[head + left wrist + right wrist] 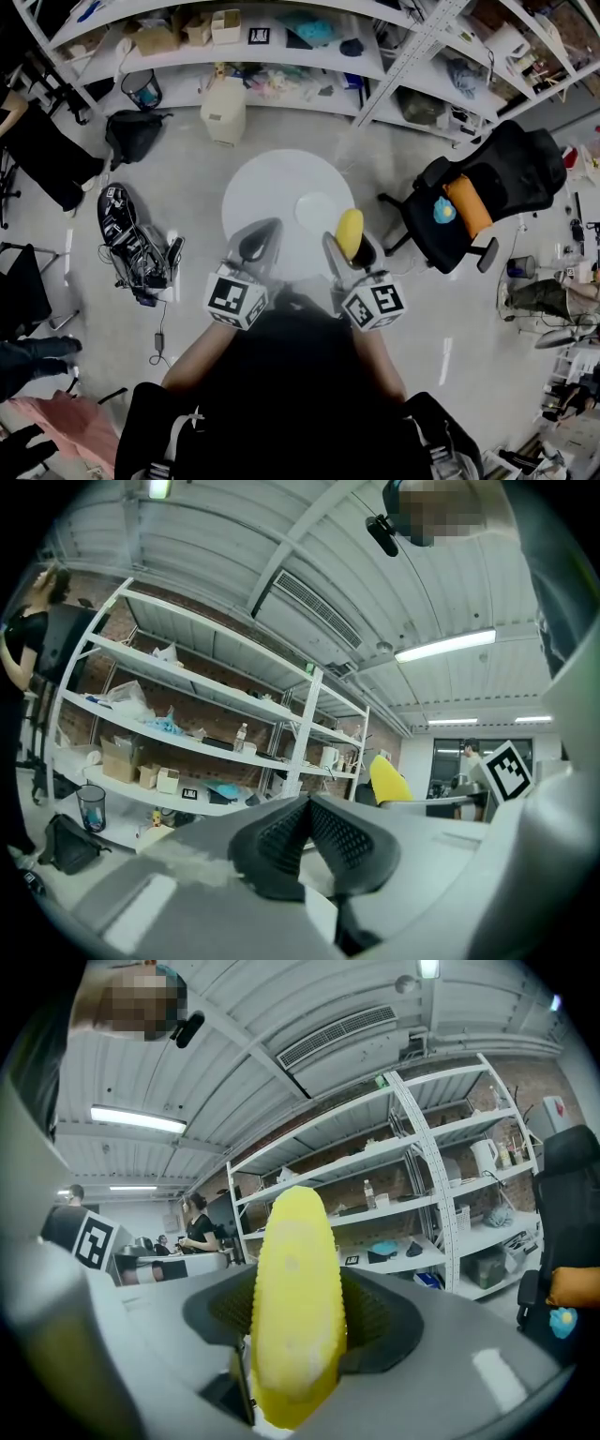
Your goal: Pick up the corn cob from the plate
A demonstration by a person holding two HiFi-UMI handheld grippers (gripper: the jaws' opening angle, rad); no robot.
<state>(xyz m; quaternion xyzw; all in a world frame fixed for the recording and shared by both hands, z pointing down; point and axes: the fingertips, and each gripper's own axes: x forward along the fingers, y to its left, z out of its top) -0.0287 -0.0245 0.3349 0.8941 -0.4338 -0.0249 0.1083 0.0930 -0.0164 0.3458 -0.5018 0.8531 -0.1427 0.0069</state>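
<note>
A yellow corn cob [350,232] stands clamped between the jaws of my right gripper [352,251], lifted off the pale plate [317,211] on the round white table [258,192]. In the right gripper view the corn cob [292,1307] fills the middle, upright, with the dark pads pressing on both its sides. My left gripper [255,246] hovers over the table's near edge, left of the right one. Its jaws stand together with nothing between them [307,829], and the corn cob [388,780] shows beyond them at the right.
A black office chair [487,192] with an orange cushion stands right of the table. White shelving [225,47] runs along the back. A dark bag with cables [127,234] lies on the floor to the left. People stand in the background of both gripper views.
</note>
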